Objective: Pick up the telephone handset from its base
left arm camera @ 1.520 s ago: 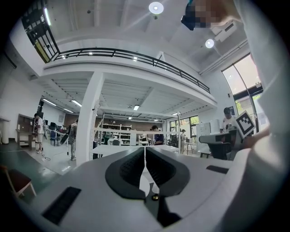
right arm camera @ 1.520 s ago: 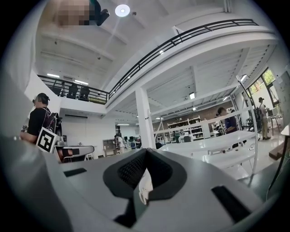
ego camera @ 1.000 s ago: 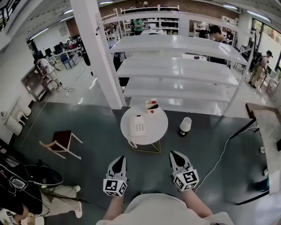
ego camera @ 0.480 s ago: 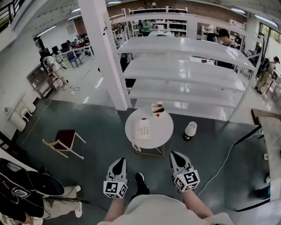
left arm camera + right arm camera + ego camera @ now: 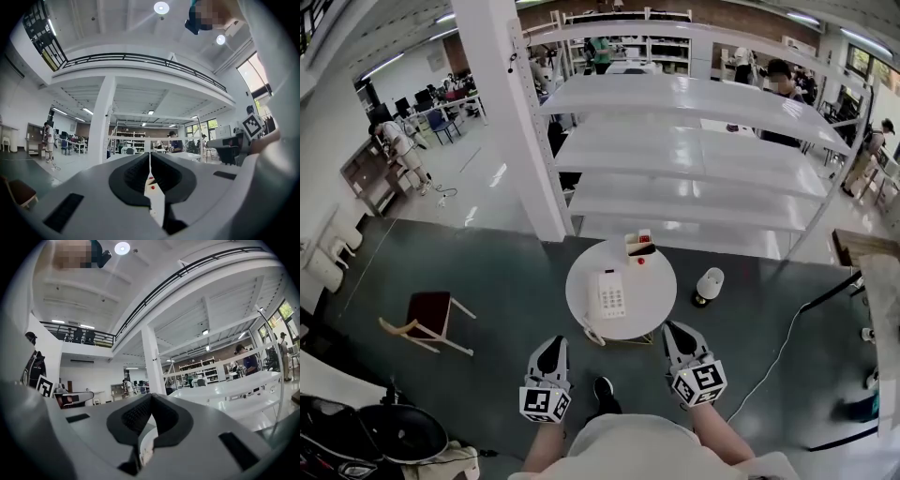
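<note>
Telephone handset [image 5: 599,294]: seated on its base [image 5: 616,298], centre of the round white table [image 5: 656,281], just beyond both grippers. Left gripper [image 5: 550,344] and right gripper [image 5: 675,331]: near side of the table, jaws together, nothing between them. Hazard, judged: jaws arriving closed would shove the handset or slide the light base toward the small box [image 5: 637,245] at the far edge.

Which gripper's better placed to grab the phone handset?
Probably left: the handset lies on the left side of the telephone, nearer the left gripper than the right gripper. Both are shut and empty.
</note>
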A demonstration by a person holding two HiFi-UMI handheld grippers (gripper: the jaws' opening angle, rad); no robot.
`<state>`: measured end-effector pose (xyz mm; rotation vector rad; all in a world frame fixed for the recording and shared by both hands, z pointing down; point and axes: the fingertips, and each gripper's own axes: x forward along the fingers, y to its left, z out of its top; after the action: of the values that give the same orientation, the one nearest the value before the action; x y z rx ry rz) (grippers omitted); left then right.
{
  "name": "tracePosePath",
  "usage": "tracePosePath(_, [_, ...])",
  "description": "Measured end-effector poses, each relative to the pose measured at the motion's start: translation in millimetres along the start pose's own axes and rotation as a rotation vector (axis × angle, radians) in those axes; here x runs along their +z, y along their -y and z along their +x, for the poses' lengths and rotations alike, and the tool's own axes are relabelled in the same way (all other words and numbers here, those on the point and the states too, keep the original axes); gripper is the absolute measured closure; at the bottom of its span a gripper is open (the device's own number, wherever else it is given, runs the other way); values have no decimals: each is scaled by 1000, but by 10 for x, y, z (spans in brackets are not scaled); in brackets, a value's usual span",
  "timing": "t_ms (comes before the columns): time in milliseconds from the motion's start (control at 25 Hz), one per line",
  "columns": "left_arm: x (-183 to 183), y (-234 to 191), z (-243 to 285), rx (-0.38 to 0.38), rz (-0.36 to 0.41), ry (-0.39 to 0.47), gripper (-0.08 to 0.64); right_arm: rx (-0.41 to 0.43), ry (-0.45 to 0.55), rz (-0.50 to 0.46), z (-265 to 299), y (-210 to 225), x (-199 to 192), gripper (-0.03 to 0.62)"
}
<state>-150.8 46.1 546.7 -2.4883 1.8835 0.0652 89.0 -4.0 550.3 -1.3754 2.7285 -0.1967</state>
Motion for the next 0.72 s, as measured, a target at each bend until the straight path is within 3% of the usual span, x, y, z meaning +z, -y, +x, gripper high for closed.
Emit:
tracePosePath(480, [6,-1097,1262,-91,-15,-26,535,-97,-3,-14,1450,254,132,583])
tracePosePath(720, [24,-1506,1671,-129,-13,-25,535,-135,-4,-22,1921,311,145,583])
